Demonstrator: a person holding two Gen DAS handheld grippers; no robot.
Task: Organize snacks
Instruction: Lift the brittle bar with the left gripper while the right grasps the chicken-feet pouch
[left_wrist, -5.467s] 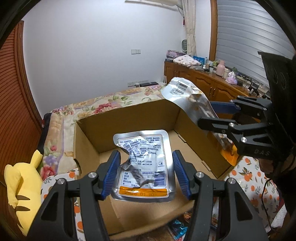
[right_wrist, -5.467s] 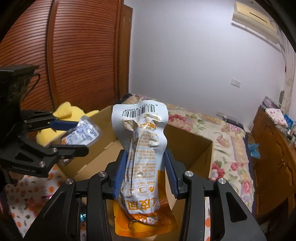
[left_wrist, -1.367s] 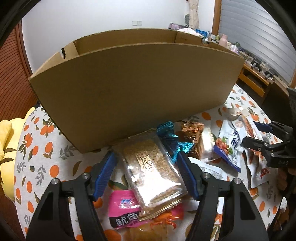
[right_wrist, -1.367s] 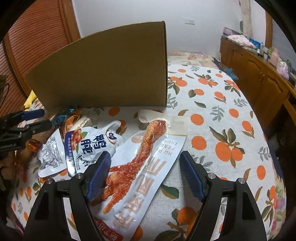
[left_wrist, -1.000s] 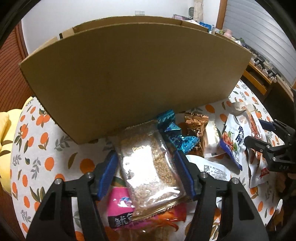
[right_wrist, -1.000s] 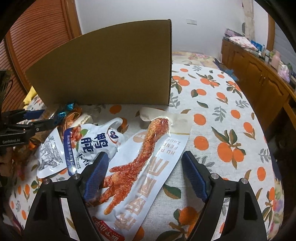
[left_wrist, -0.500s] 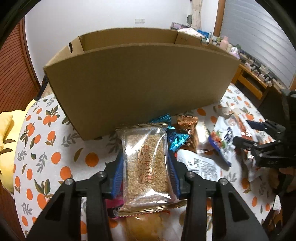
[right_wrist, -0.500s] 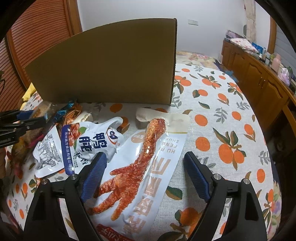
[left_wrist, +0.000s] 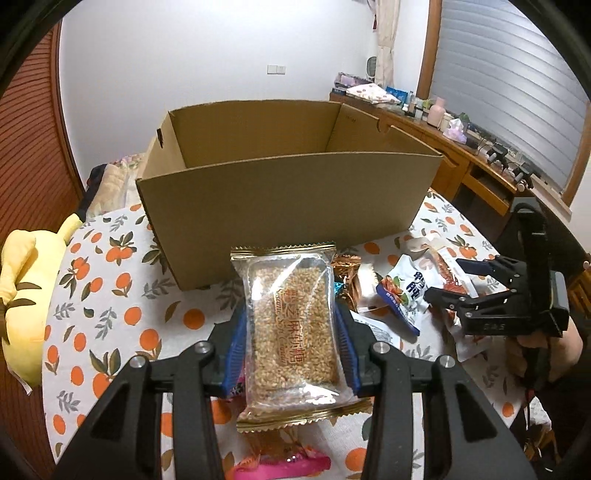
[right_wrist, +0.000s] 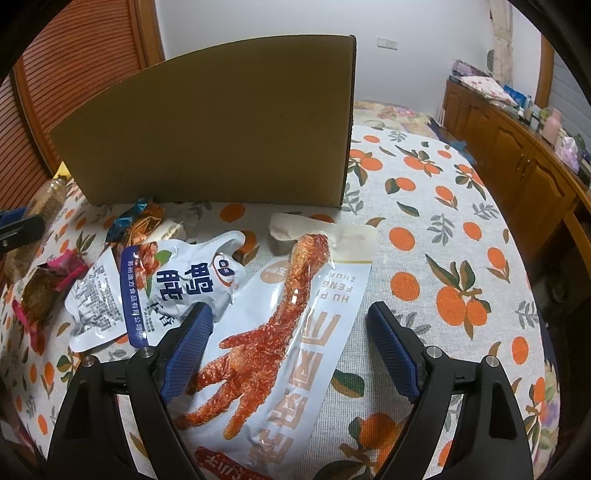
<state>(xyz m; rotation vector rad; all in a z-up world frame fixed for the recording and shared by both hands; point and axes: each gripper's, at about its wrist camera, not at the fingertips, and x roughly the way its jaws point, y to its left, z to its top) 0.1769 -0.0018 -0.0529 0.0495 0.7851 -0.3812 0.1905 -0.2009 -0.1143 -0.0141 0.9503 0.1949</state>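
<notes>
In the left wrist view, the left tongs (left_wrist: 291, 349) clamp a clear sesame-bar packet (left_wrist: 292, 328) lifted at 6 o'clock of the cardboard box (left_wrist: 288, 199), likely its destination; in the right wrist view, the right tongs (right_wrist: 288, 354) gape over a chicken-foot pouch (right_wrist: 295, 332) printed "HU P… FENG ZHUA" on the tabletop (right_wrist: 443, 236).

**What the views leave out**

The tall brown cardboard box (right_wrist: 221, 122) hides its inside from the right wrist view. The white chicken-foot snack pouch (right_wrist: 295, 332) runs off the bottom edge. Small bottles on the wooden sideboard (left_wrist: 436, 122) are too small to tell.
</notes>
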